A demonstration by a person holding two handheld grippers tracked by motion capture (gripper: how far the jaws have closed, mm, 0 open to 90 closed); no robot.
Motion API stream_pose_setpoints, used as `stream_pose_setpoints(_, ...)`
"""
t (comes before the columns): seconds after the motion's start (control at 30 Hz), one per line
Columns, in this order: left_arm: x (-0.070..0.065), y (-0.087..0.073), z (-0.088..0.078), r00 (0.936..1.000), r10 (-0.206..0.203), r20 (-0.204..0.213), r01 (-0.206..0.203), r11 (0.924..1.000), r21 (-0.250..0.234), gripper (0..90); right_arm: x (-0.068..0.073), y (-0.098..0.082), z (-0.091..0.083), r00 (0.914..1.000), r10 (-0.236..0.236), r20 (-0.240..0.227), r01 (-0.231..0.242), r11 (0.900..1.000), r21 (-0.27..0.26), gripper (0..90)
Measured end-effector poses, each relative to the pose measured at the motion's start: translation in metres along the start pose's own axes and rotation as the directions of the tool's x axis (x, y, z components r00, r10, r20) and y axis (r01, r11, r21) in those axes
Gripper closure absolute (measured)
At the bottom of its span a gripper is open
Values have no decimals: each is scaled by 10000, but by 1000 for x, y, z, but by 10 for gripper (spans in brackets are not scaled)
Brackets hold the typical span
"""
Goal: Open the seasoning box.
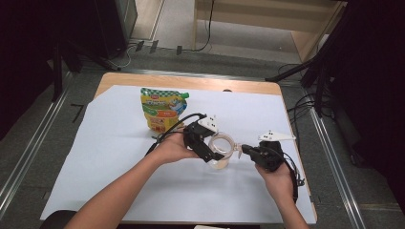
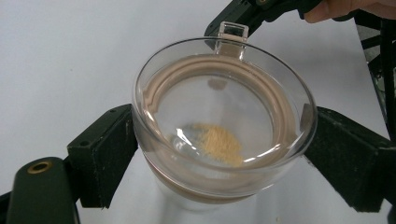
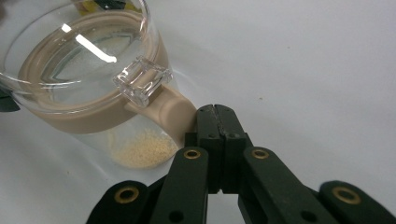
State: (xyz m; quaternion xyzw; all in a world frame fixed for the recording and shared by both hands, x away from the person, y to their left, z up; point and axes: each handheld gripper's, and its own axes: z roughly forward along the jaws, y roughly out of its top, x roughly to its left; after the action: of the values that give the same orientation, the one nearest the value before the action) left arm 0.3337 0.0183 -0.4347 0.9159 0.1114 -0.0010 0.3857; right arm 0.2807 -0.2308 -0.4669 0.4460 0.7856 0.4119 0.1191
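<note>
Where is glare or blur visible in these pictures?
Right gripper view: bright streaks of glare on the clear lid; the near jaws look soft. Left gripper view: small reflections inside the lid, powder sharp. High view: even light, dark room edges.

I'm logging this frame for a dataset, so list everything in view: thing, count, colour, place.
Jar: one, clear with a beige collar and handle, table centre, between the two grippers.
Granules: small heap, pale yellow, on the jar's bottom.
Lid tab: one, clear, at the jar's rim above the handle.
Pouch: one, yellow and green, behind the jar, standing.
Sheet: one, white, covering the wooden table.
Left gripper: black, jaws on either side of the jar's body.
Right gripper: black, jaws closed, at the beige handle's end.
Hands: two, entering from the bottom edge.
</note>
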Motion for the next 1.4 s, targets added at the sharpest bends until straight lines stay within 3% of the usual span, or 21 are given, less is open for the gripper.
stream_pose_setpoints(0.23, -1, 9, -5, 9998, -33, 205, 40, 9993, -374, 145, 0, 0, 0, 10000, -26, -10, 26, 10000, -5, 900)
stream_pose_setpoints(0.27, -1, 11, -6, 9997, -13, 252, 23, 9992, -405, 226, 0, 0, 0, 10000, -49, 17, 49, 10000, 0, 900)
stream_pose_setpoints(0.3, -1, 11, -7, 9968, 34, 796, 9, 9985, -540, 226, 0, 0, 0, 10000, -49, 17, 49, 10000, 0, 900)
stream_pose_setpoints(0.33, -5, 15, -8, 9971, 184, 741, -139, 9981, -601, 334, 0, 0, 0, 10000, -44, -13, 44, 10000, 11, 900)
stream_pose_setpoints(0.37, -5, 15, -8, 9971, 184, 741, -139, 9981, -601, 332, 0, 0, 0, 10000, -44, -13, 44, 10000, 11, 900)
stream_pose_setpoints(0.5, -8, 21, -10, 9978, 205, 631, -177, 9989, -444, 377, 1, 0, -1, 10000, -20, 18, 19, 10000, 15, 900)
stream_pose_setpoints(0.67, -13, 28, -13, 9960, 68, 886, -50, 9998, -202, 504, 1, 0, -2, 10000, -60, -43, 60, 10000, -27, 900)
stream_pose_setpoints(0.93, -18, 42, -15, 9907, 147, 1354, -118, 9997, -222, 684, 1, 0, -3, 9999, -89, -71, 88, 9999, -65, 900)
stream_pose_setpoints(1.23, -21, 54, -12, 9875, 66, 1576, -70, 10000, 16, 773, 1, -1, -4, 9999, -78, -88, 78, 10000, -38, 900)
stream_pose_setpoints(1.4, -24, 62, -9, 9866, 295, 1602, -311, 9995, 72, 810, 2, -1, -4, 9999, -64, -99, 64, 10000, -31, 900)
